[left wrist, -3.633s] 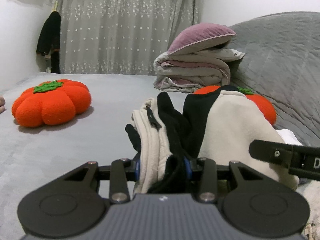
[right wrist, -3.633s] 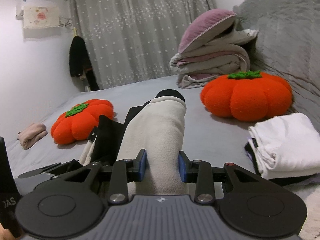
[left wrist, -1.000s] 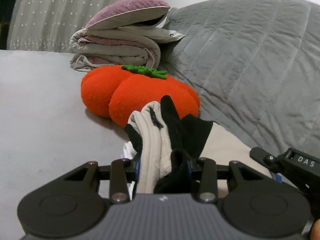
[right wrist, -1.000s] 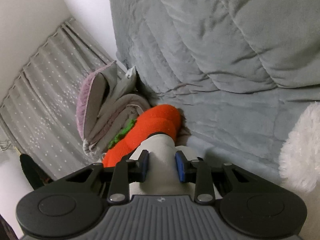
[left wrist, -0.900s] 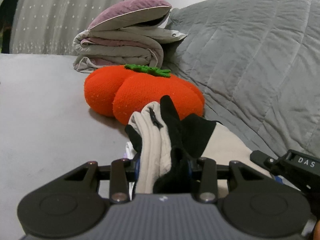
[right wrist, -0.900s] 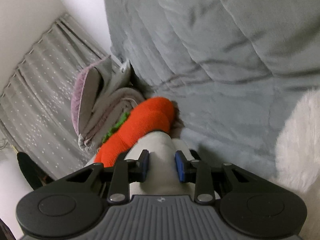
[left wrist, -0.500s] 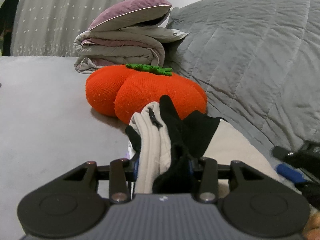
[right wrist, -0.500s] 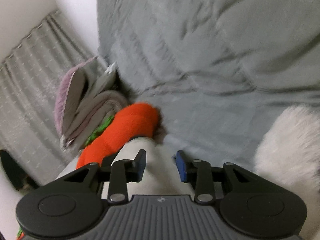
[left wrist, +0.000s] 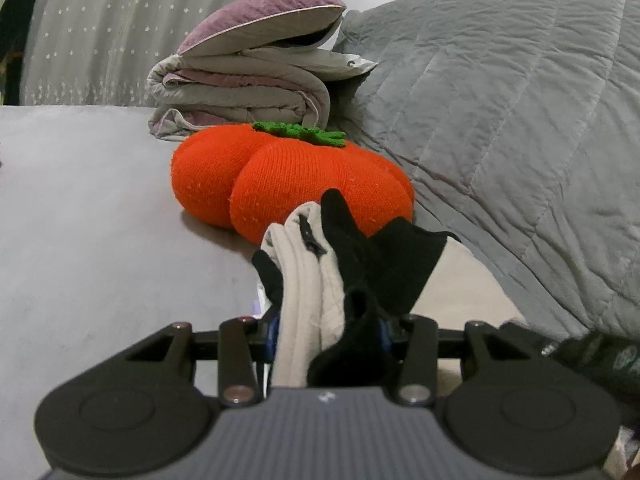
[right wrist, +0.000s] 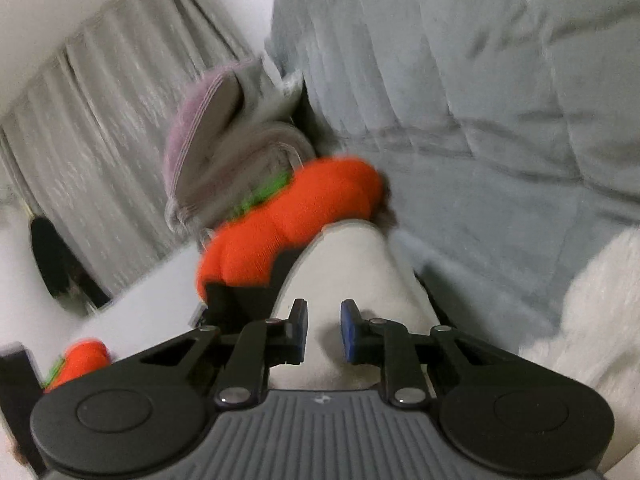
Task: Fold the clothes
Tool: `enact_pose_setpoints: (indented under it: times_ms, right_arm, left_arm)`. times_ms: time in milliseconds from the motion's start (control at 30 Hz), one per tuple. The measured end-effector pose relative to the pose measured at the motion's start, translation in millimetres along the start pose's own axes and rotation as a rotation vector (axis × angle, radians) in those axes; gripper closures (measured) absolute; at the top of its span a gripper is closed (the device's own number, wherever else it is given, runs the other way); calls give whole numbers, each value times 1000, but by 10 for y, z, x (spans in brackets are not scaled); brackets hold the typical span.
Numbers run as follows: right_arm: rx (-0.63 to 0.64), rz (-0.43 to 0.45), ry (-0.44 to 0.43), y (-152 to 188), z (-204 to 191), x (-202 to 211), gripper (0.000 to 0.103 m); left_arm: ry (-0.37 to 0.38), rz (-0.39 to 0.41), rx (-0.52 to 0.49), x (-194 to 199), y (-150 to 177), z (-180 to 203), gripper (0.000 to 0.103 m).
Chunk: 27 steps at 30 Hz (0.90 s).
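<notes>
Left gripper [left wrist: 326, 328] clamps a bunched cream-and-black garment [left wrist: 304, 280]. Its jaws have just been easing apart, but the cloth fills the whole gap between the blue pads and rises in folds straight ahead of the fingertips. The rest of the garment spreads ahead and to the right of that gripper, cream side up, lying on the grey bed sheet [left wrist: 80, 220]. Right gripper [right wrist: 324, 332] has jaws that have just been closing. They stand close together with a narrow gap left, and the cream surface shows through the gap, lying under and ahead of the pads, not visibly pinched; this view is motion-blurred. A white fluffy thing [right wrist: 592, 292] sits near, to the right of the right gripper. Just beyond the garment, touching or nearly touching its far edge, is an orange pumpkin cushion [left wrist: 280, 176] with a green knitted stalk. Behind the cushion is a folded quilt stack [left wrist: 240, 92] with a purple pillow [left wrist: 260, 20] on top. A grey quilted cover [left wrist: 500, 100] rises ahead-right. A second pumpkin cushion [right wrist: 80, 360] is at the right gripper's left. Farthest is a grey dotted curtain [left wrist: 120, 20].
</notes>
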State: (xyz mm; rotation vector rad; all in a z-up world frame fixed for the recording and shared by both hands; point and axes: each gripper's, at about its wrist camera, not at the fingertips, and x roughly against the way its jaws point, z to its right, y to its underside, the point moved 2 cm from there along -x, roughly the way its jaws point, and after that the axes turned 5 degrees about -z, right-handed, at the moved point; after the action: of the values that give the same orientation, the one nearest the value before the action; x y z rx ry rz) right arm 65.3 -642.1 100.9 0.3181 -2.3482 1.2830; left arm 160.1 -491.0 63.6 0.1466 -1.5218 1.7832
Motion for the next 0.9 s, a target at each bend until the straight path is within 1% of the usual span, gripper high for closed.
enact_pose_setpoints:
  times_ms: [33, 100, 200, 267, 333, 400, 500, 600, 667, 700, 733, 833, 900]
  right_arm:
    - [3, -13, 15, 31, 12, -45, 93]
    - [-8, -16, 15, 59, 60, -74, 98]
    - [-47, -19, -13, 72, 107, -94, 98]
    - [-28, -21, -4, 85, 71, -113, 98]
    - [0, -22, 12, 80, 31, -135, 98]
    - [8, -21, 19, 85, 37, -136, 98]
    - [4, -21, 18, 88, 49, -136, 98]
    - [1, -22, 18, 89, 48, -132, 98]
    - [1, -21, 21, 90, 41, -129, 98]
    - [-1, -21, 21, 88, 41, -129, 98]
    - [-2, -21, 21, 86, 41, -128, 98]
    - [-4, -20, 21, 83, 40, -135, 98]
    - [-4, -20, 20, 83, 41, -136, 98]
  left_arm:
    - [7, -7, 7, -1, -12, -16, 59]
    - [24, -25, 39, -12, -47, -72, 56]
    - [59, -53, 123, -30, -102, -206, 54]
    - [87, -64, 196, -22, -145, -318, 53]
    - [110, -57, 256, 20, -197, -423, 54]
    - [105, -30, 264, 90, -250, -469, 57]
    - [115, 30, 212, 246, -327, -430, 58]
    - [149, 76, 137, 376, -372, -303, 58]
    - [180, 93, 70, 420, -374, -178, 58]
    - [190, 89, 30, 413, -364, -107, 58]
    - [189, 82, -5, 385, -350, -44, 58]
    - [131, 60, -108, 269, -233, 86, 59]
    - [95, 51, -155, 199, -160, 106, 59]
